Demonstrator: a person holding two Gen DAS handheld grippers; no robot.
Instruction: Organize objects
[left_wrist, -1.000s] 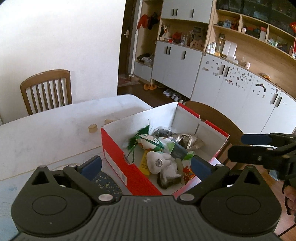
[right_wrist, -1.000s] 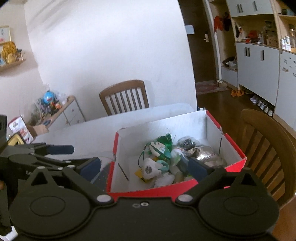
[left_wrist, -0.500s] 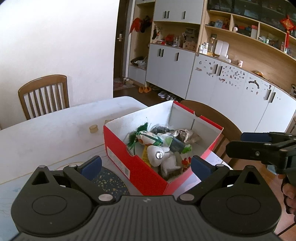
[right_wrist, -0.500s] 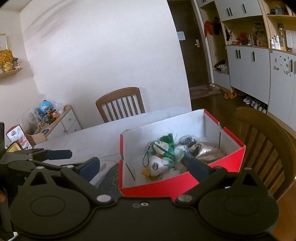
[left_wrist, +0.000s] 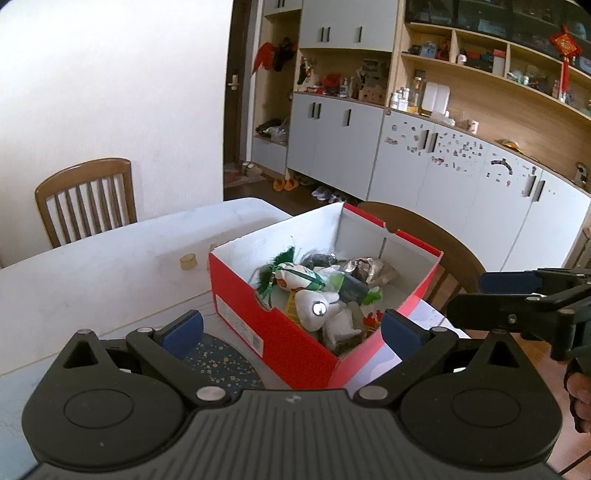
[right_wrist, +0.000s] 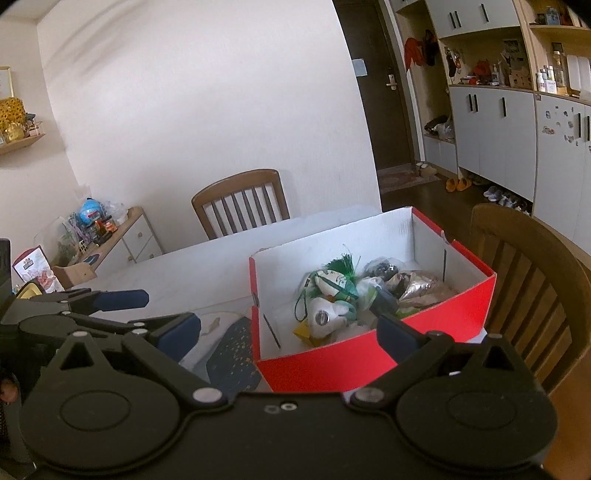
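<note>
2 near views, shared red box (left_wrist: 280, 332)

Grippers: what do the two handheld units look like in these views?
Both the left gripper and right gripper are matte black plastic, with two round discs on the body, silver pivot pins, triangular cut-outs in angled linkage arms, and dark blue pads on the fingertips. No cables or sleeves show.

We see the left gripper (left_wrist: 291, 328) held above the table (left_wrist: 92, 277) with its blue-padded fingers wide apart and nothing between them, framing a red shoebox (left_wrist: 277, 332) with a white interior. The box holds a jumble: a white plush toy (left_wrist: 316, 310), a green tassel (left_wrist: 275, 267), a crumpled silver foil packet (left_wrist: 369, 267). The right gripper (left_wrist: 495, 291) enters from the right edge, apart from the box; a small tan cap (left_wrist: 187, 261) lies on the table beyond it.
</note>
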